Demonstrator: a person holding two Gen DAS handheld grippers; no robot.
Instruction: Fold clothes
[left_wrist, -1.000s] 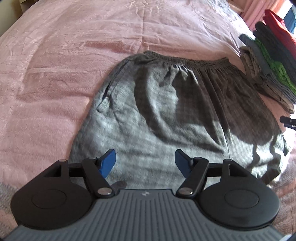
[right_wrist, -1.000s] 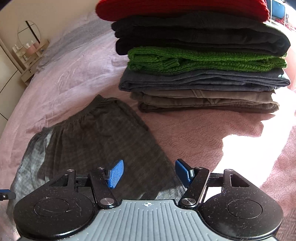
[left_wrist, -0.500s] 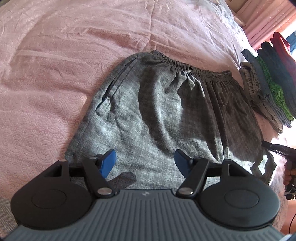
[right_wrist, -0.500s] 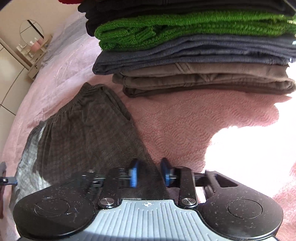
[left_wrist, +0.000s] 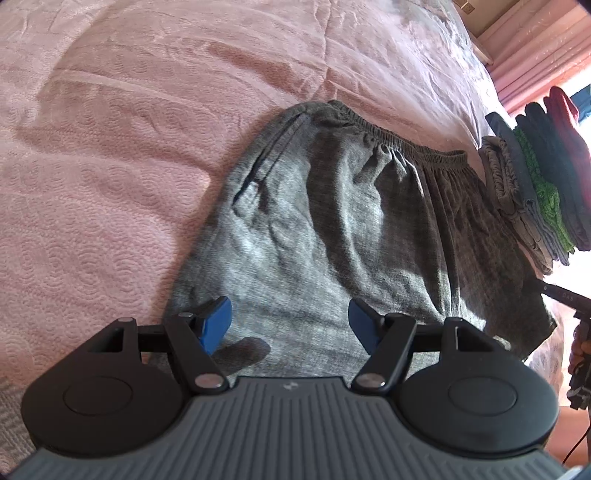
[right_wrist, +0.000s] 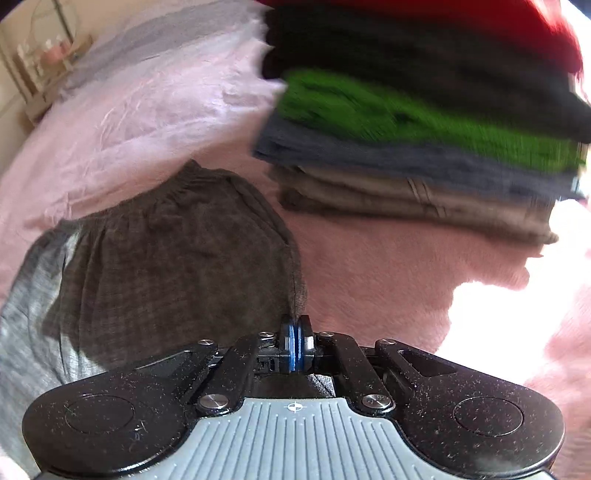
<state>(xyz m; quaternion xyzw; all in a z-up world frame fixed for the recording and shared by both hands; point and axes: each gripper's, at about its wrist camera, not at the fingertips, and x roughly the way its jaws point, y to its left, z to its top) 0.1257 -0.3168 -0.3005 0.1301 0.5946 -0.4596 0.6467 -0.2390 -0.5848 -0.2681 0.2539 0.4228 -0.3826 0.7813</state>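
Note:
Grey checked shorts (left_wrist: 332, 229) lie flat on the pink bedspread, waistband away from me. My left gripper (left_wrist: 290, 314) hovers open over the shorts' lower left hem, nothing between its blue pads. In the right wrist view the shorts (right_wrist: 166, 251) fill the lower left. Their right edge runs straight up into my right gripper (right_wrist: 295, 330), whose pads are pressed together on the fabric at the hem corner. The left wrist view catches the right tool's black body at the far right, beside that corner.
A stack of folded clothes (right_wrist: 424, 147), red on top, then dark, green, blue-grey and tan layers, stands on the pink bedspread (left_wrist: 110, 166) right of the shorts. The same stack (left_wrist: 535, 192) shows at the right in the left wrist view. A dresser with a mirror (right_wrist: 40, 66) stands beyond the bed.
My right gripper went from open to shut at the shorts' right hem corner, and its view swung, now blurred. My left gripper slid left toward the left hem, still open.

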